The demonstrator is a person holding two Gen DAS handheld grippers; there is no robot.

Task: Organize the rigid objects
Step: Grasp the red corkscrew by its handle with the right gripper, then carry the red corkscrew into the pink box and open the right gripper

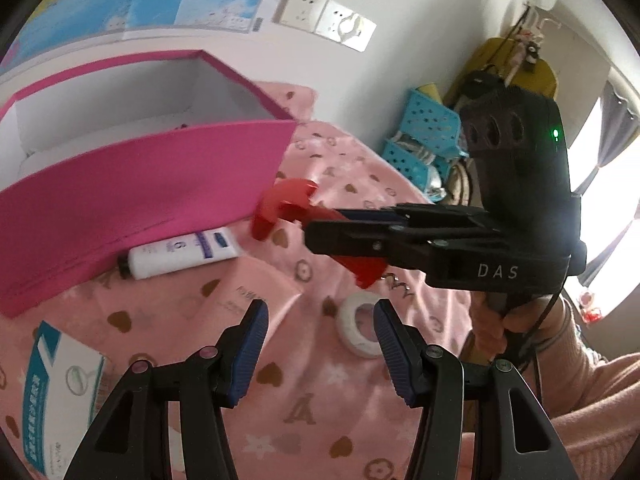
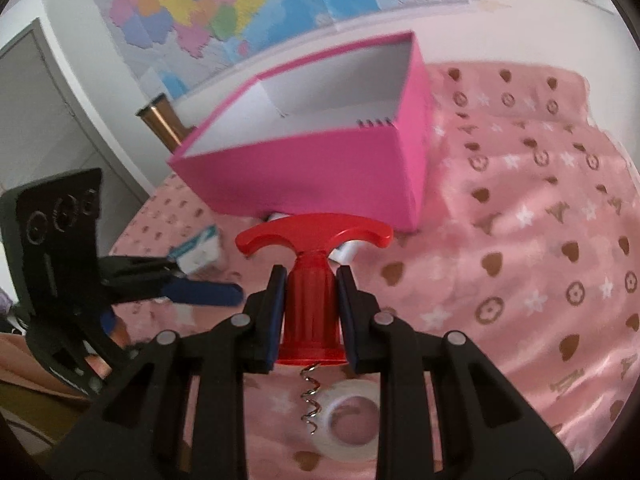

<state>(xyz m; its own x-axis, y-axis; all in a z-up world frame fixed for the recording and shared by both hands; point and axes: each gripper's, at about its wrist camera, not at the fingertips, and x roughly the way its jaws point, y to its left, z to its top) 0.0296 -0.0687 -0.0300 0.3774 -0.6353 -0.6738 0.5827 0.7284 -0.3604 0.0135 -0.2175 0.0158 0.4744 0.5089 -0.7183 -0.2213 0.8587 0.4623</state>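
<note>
I've got the red corkscrew (image 2: 313,280) clamped in my right gripper (image 2: 312,312), pads pressing on both sides of its bell-shaped body, and it's clear of the pink blanket (image 2: 520,240). Its long axis runs along the line of my fingers: the T-handle points away from me toward the pink box (image 2: 320,168), the metal spiral trails back toward me, hanging over the white tape roll (image 2: 348,420) that lies on the blanket. The box sits straight ahead and a little higher in the right wrist view, open top facing up, so I judge the coming move is a carry forward and over the near wall, handle first. My left gripper (image 1: 318,344) has its jaws apart with nothing between them, hovering nearer to me above the tape roll, so the right hand is the one closer to the box. A white lotion tube (image 1: 180,254) lies against the box's near wall, and a blue-and-white carton (image 1: 56,392) sits nearer on the left. I can't see most of the box floor from here; the near wall hides it, and both views are slightly blurred.
</note>
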